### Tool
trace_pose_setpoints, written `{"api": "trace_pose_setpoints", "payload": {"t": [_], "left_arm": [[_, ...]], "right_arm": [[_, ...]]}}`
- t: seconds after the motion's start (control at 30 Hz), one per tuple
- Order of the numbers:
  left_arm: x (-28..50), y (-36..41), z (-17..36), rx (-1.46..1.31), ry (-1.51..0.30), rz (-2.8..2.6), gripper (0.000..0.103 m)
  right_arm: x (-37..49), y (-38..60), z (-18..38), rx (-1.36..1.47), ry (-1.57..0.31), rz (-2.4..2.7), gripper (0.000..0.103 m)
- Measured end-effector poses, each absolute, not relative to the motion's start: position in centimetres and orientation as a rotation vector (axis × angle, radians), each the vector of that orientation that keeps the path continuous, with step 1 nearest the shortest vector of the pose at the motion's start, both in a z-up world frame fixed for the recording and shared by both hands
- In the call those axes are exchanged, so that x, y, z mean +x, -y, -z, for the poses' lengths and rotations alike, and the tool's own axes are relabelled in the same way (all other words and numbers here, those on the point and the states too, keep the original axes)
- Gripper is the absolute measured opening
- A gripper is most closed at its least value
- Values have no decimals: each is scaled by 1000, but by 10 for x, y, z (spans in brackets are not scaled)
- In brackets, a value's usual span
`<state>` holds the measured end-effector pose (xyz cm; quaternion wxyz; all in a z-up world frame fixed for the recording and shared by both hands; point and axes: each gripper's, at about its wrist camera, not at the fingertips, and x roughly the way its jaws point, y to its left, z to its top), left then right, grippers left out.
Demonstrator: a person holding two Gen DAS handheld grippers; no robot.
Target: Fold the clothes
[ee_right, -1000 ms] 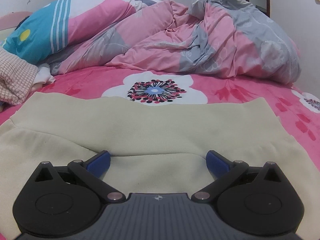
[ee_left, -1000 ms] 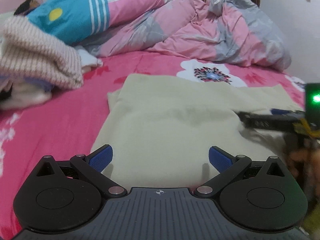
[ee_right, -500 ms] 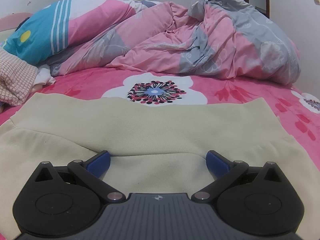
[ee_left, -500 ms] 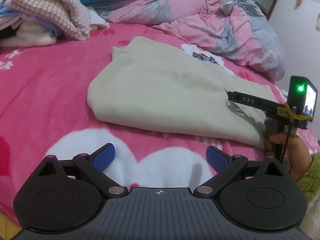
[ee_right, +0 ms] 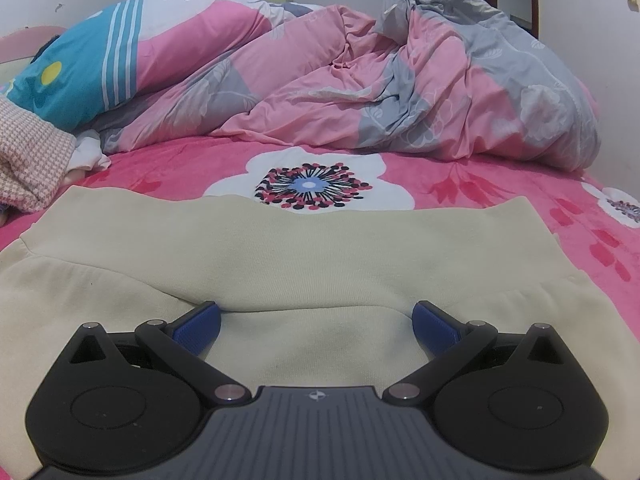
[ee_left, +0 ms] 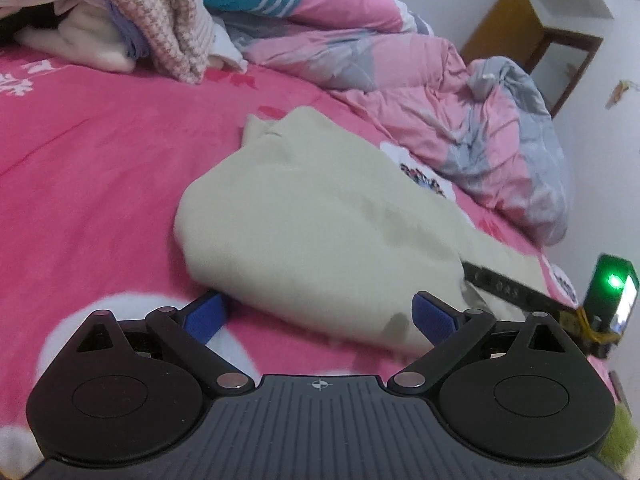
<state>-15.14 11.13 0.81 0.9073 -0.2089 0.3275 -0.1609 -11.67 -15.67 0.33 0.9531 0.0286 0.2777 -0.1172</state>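
Cream garment on the pink bed, both grippers spread wide at its near edge

The right gripper (ee_right: 316, 326) rests over the cream garment (ee_right: 320, 252), fingers wide apart and empty, the cloth straight ahead and running left to right across its view in a folded band. The left gripper (ee_left: 318, 318), equally wide and holding nothing, sits off the garment's (ee_left: 320, 236) near-left rounded end, so the cloth lies ahead and to its right; the right is the nearer. Beyond lie the floral bedsheet (ee_right: 500, 184), a houndstooth knit pile (ee_left: 160, 20) and a rumpled duvet (ee_right: 400, 88). Lettering on the right gripper's black bar is too blurred to read.
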Motion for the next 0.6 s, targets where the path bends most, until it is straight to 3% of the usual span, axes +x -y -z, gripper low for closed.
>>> {"api": "trace_pose_setpoints", "payload": {"t": [0.6], "left_arm": [[-113,-105,1,-616,-513,265,103]], "right_arm": [[-118,157,-4,58,-555,241,103]]}}
